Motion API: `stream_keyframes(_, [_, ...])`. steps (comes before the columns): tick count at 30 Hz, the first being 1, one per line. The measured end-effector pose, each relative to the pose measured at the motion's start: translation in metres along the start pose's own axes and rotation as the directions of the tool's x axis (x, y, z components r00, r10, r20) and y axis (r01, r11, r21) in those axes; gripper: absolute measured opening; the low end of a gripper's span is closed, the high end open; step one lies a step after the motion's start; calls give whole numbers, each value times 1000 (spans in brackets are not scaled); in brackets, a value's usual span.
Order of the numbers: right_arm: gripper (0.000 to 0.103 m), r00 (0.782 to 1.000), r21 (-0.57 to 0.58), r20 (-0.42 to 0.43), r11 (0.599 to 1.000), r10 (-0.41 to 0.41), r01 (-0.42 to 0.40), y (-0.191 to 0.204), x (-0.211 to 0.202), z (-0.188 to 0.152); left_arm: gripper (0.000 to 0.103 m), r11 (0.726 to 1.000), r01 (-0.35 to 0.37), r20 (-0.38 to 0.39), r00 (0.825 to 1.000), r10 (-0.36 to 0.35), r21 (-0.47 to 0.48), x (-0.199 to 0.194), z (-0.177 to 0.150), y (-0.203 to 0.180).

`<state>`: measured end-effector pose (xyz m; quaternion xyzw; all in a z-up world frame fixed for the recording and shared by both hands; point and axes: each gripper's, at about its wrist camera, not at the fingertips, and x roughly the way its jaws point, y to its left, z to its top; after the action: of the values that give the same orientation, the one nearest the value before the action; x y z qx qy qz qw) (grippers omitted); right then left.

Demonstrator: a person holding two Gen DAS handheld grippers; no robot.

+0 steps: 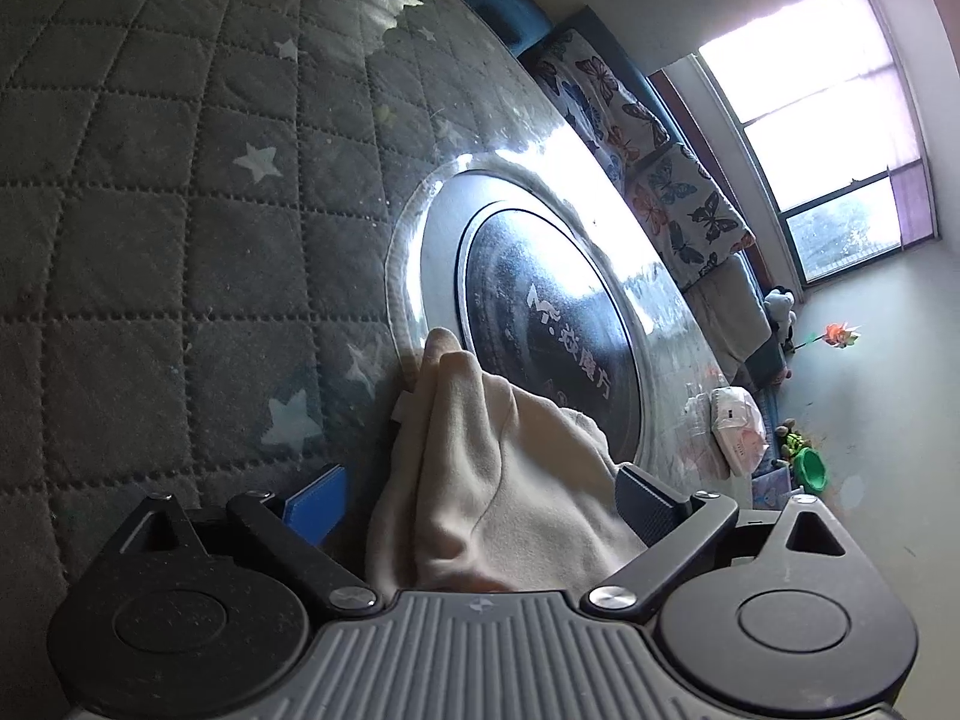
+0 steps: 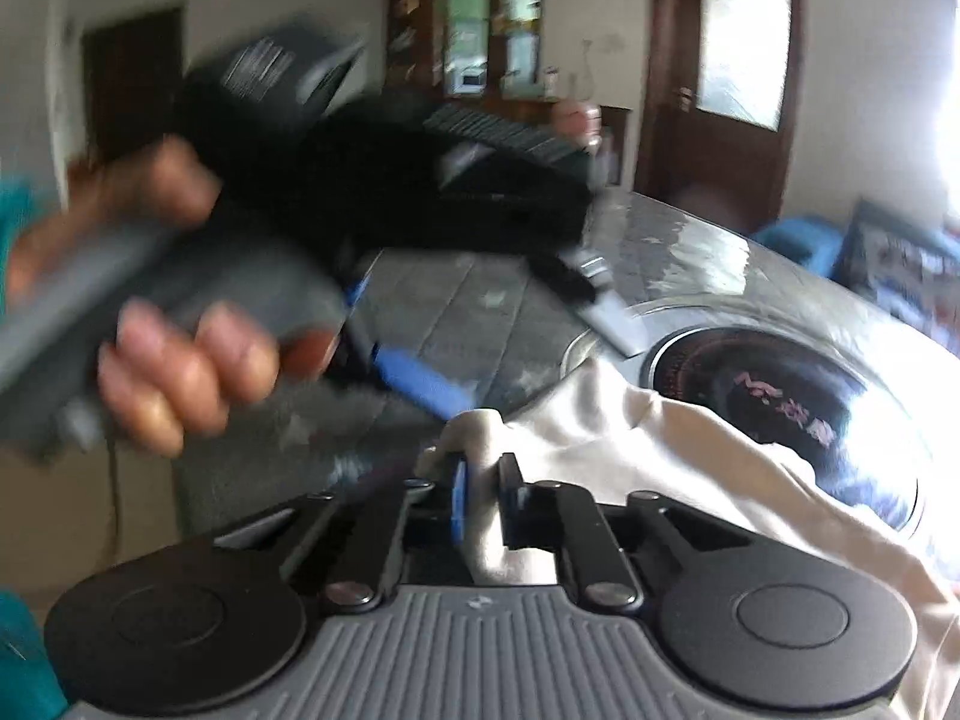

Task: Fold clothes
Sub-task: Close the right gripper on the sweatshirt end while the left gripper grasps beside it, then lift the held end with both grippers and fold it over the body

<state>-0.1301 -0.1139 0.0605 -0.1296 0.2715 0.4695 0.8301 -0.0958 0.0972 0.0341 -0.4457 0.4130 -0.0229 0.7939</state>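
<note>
Left wrist view: the cream garment (image 1: 498,480) bunches up between the wide-spread jaws of the left gripper (image 1: 480,501), its folds rising from the gripper body toward the far rim of a round black hotplate (image 1: 540,324) set in a silver ring; the blue pad (image 1: 316,501) on the left and the dark pad (image 1: 645,504) on the right stand well apart, and although cloth fills the gap, neither pad is seen pressing on it, so the jaws read as released. The garment lies on the desk (image 1: 150,192), which is covered by a grey quilted cloth with pale stars under a shiny clear sheet. Far right, butterfly-print cushions (image 1: 660,180) line a bench under a bright window (image 1: 828,114), with a white pack (image 1: 738,432) and a green toy (image 1: 807,465) nearer the wall. In the right wrist view the right gripper (image 2: 480,501) is clenched on a bunched edge of the same garment (image 2: 690,438), the cloth pinched between its blue pad and black pad, and the rest trails right and near across the hotplate (image 2: 780,396). The left gripper (image 2: 516,354) shows blurred on the left, held in the person's left hand (image 2: 180,312), its blue finger close to the pinched cloth. A brown door (image 2: 726,72) and a shelf unit (image 2: 474,24) stand at the far wall
</note>
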Motion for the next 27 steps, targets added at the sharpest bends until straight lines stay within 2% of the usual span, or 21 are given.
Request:
stream_keyframes(4, [7,998,103,62,994,25,-32,-20,-19,7,98,996,59,-43,997,-62,-66,9,0,1])
stream_keyframes(7, [7,995,151,85,987,47,-60,-27,-28,7,96,991,107,-82,990,-113,-79,21,-2,-3])
stream_keyframes(10, [7,994,153,87,985,61,-74,-28,-29,3,79,987,135,-115,983,-144,-83,32,-5,-6])
stream_keyframes(12, [8,994,155,79,984,74,-85,-29,-28,0,58,988,136,-128,981,-145,-73,37,-7,-6])
stream_keyframes(13, [9,994,154,72,984,80,-91,-30,-29,-3,53,990,128,-129,982,-136,-64,39,-8,-5])
stream_keyframes(15, [14,994,160,68,983,80,-90,-32,-31,-6,36,992,118,-124,984,-124,-51,38,-10,-3])
stream_keyframes(17, [18,995,173,70,982,70,-81,-35,-36,-9,30,993,110,-119,986,-114,-39,37,-11,0])
stream_keyframes(21, [35,997,217,71,975,23,-38,-48,-55,-18,27,994,109,-109,988,-110,-11,35,-14,1])
stream_keyframes(24, [37,996,275,46,959,-82,66,-75,-69,-30,27,995,83,-98,992,-78,55,33,-17,-6])
stream_keyframes(27, [41,984,340,13,926,-179,163,-105,-78,-41,27,990,53,-88,995,-41,134,33,-21,-17])
